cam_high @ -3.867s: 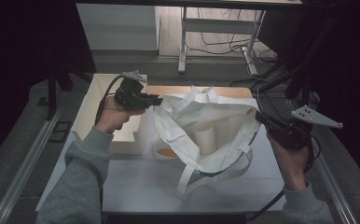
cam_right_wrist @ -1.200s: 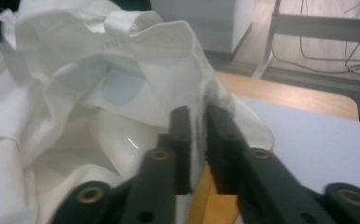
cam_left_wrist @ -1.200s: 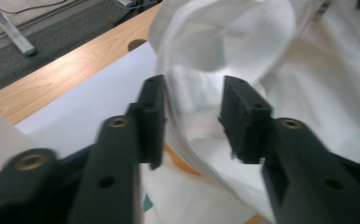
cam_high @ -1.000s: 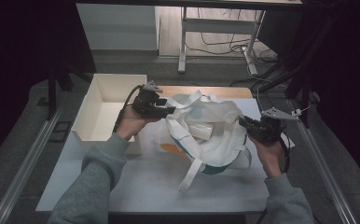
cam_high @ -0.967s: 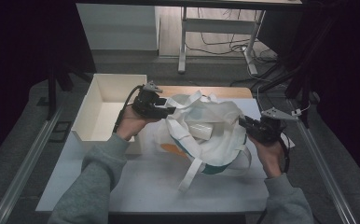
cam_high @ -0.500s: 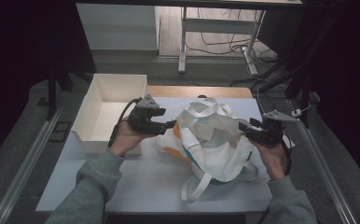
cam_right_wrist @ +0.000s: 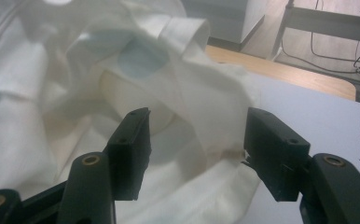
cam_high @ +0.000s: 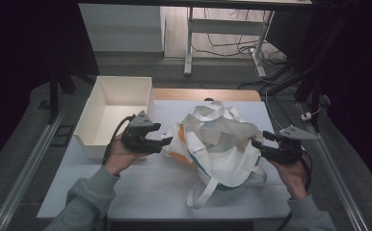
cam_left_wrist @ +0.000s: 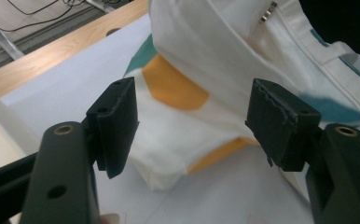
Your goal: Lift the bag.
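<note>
A white cloth tote bag (cam_high: 218,139) with orange and teal patches lies slumped in the middle of the white table (cam_high: 150,187), its handles loose. My left gripper (cam_high: 167,142) is at the bag's left edge. Its jaws have just been opening and stand open in the left gripper view (cam_left_wrist: 192,112), with the bag's corner (cam_left_wrist: 178,135) beyond them and untouched. My right gripper (cam_high: 257,143) is at the bag's right side. Its jaws have also just opened; a fold of the bag (cam_right_wrist: 215,112) lies loosely between them in the right gripper view (cam_right_wrist: 194,135).
An empty white box (cam_high: 92,130) stands on the table's left, just behind my left hand. A wooden strip (cam_high: 203,95) runs along the far edge. Bare table shows in front of the bag. Metal rails (cam_high: 25,168) flank the table.
The bag, held up and spread between both grippers a second ago, has dropped and slumped on the table. Both grippers have let go of it and drawn back a little.
</note>
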A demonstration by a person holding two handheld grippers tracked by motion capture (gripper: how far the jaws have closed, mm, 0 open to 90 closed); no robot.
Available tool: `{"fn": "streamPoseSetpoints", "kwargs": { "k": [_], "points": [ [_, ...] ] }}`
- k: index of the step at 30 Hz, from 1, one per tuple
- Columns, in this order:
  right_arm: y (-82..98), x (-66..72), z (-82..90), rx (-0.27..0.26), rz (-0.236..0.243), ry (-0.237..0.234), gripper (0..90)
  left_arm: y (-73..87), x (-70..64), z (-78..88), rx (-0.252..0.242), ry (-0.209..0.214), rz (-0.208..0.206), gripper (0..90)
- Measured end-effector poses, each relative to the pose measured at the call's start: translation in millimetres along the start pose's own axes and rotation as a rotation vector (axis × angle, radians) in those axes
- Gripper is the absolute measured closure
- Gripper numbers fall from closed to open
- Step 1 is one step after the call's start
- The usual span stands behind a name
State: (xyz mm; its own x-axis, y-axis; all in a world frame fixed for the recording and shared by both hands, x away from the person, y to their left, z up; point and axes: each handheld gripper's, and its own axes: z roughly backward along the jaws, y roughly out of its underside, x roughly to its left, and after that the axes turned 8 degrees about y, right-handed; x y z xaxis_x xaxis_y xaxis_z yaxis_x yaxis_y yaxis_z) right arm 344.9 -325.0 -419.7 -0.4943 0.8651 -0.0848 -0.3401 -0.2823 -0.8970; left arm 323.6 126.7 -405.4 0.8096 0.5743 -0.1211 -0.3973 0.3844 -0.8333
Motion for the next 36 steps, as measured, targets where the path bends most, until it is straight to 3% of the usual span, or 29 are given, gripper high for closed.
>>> {"fn": "streamPoseSetpoints", "kwargs": {
  "k": [8, 12, 22, 36],
  "points": [
    [28.1, 5.3, 10.1, 0.018, 0.032, -0.039, 41.5, 30.0, -9.5, 18.9, -0.003, 0.012, 0.026, 33.4],
    [38.6, 7.2, 12.7, 0.027, 0.04, -0.047, 41.5, 52.0, -11.0, 25.3, 0.001, -0.003, 0.051, 33.1],
    [52.2, 4.7, 16.6, 0.019, 0.036, -0.052, 41.5, 92.1, -1.3, 34.4, 0.01, -0.042, 0.124, 33.1],
    [55.0, 6.2, 15.1, 0.011, 0.062, -0.042, 41.5, 100.2, 3.9, 34.4, 0.007, -0.053, 0.146, 32.9]
  ]
}}
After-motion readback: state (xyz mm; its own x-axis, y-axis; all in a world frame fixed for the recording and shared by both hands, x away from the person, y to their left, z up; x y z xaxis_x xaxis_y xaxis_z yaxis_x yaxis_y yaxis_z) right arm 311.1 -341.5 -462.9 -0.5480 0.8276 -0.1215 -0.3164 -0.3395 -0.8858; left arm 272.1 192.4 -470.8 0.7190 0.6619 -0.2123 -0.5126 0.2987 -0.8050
